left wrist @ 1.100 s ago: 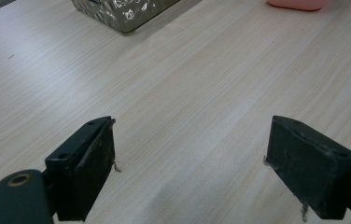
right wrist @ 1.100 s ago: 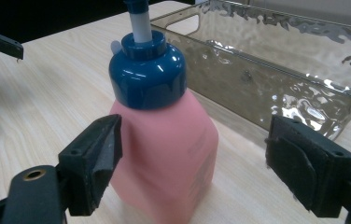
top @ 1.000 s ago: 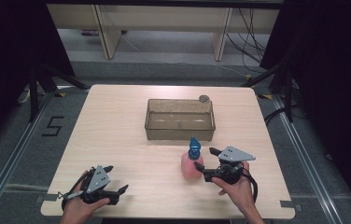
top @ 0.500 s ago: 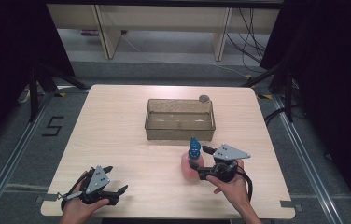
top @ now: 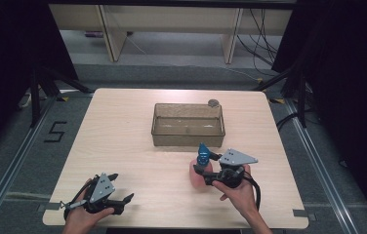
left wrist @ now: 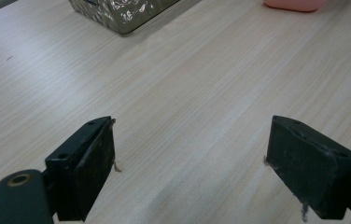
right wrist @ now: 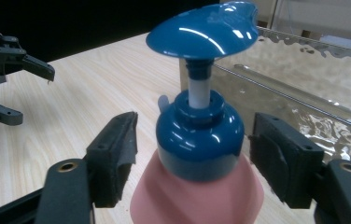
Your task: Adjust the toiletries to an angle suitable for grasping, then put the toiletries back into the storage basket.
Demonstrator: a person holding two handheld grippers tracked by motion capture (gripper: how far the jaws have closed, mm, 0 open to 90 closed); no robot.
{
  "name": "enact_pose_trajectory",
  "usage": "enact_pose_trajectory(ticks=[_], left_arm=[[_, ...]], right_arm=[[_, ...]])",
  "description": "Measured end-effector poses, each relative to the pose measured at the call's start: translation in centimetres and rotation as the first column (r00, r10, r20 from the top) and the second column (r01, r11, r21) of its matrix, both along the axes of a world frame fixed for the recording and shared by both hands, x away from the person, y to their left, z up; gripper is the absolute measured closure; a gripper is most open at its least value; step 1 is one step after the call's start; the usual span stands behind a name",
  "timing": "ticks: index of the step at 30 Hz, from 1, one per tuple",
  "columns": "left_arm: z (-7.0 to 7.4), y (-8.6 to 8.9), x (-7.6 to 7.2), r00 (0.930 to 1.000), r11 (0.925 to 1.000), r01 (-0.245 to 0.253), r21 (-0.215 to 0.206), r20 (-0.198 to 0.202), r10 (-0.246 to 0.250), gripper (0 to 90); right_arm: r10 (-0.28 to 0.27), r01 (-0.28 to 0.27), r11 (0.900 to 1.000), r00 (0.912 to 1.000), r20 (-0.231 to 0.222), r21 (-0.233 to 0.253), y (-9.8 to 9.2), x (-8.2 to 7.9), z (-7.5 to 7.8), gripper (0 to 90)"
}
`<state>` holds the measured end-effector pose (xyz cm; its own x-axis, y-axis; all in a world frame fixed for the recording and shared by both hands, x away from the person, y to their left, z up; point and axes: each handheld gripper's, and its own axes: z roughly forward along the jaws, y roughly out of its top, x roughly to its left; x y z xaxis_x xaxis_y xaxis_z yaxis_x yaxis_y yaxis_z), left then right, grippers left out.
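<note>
My right hand-held gripper [top: 205, 171] has its jaws spread to either side of the pink pump bottle [top: 201, 174], at the level of its blue collar. In the right gripper view the pads [right wrist: 116, 154] stand clear of the bottle [right wrist: 199, 186] on both sides with a gap showing, so the hand-held gripper [right wrist: 197, 158] is released, not grasping. The bottle stands upright on the tabletop [top: 123, 131], its blue pump head [right wrist: 205, 29] above the white stem, the nozzle turned toward the tray side.

Just beyond the bottle, toward the far side of the tabletop, sits the clear rectangular tray [top: 188, 125]. In the right gripper view its near wall [right wrist: 304, 98] rises close behind the bottle, a little apart from it. A small dark round thing [top: 213, 103] lies at the tray's far right corner; I cannot tell what it is.

My left hand-held gripper [top: 118, 187] rests low at the near left part of the tabletop, well apart from the bottle and the tray. Its jaws are released too: the left gripper view shows the two black pads [left wrist: 94, 163] wide apart with bare wood [left wrist: 187, 116] between them and nothing held. At the top of that view the corner of the tray [left wrist: 122, 14] and the pink base of the bottle [left wrist: 295, 4] show farther off. From the right gripper view, the left hand-held gripper [right wrist: 19, 88] appears at the left edge, jaws parted.
</note>
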<state>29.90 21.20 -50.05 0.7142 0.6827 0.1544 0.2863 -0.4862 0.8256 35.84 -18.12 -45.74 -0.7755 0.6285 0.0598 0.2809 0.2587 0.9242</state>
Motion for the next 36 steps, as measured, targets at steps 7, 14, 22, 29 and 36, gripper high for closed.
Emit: enact_pose_trajectory(ticks=[7, 14, 22, 29, 36], left_arm=[[0.0, 0.0, 0.0, 1.0000, 1.0000, -0.005, 0.002, 0.005, 0.005, 14.9], [0.0, -0.1, 0.0, 1.0000, 1.0000, -0.002, 0.006, 0.007, 0.002, 14.9], [0.0, 0.3, -0.1, 1.0000, 0.9995, 0.007, 0.031, 0.002, -0.007, 15.0], [-0.1, 0.1, -0.2, 0.9998, 1.0000, -0.004, 0.000, 0.018, 0.004, 15.0], [0.0, 0.1, -0.1, 0.9999, 1.0000, 0.002, 0.001, 0.011, -0.002, 14.9]], right_arm=[[0.010, -0.009, 1.000, 0.9999, 0.008, -0.021, 0.4, 0.4, -0.1, 37.3], [0.004, -0.004, 1.000, 1.0000, 0.002, 0.010, 0.6, 0.6, -0.3, 41.8], [0.017, -0.017, 1.000, 0.9999, 0.000, 0.018, 0.7, 1.2, -0.4, 47.4], [0.007, -0.007, 1.000, 1.0000, -0.002, 0.010, 0.5, 0.9, -0.3, 44.8], [-0.002, 0.002, 1.000, 0.9999, 0.017, -0.004, 0.5, 0.6, -0.4, 48.0]])
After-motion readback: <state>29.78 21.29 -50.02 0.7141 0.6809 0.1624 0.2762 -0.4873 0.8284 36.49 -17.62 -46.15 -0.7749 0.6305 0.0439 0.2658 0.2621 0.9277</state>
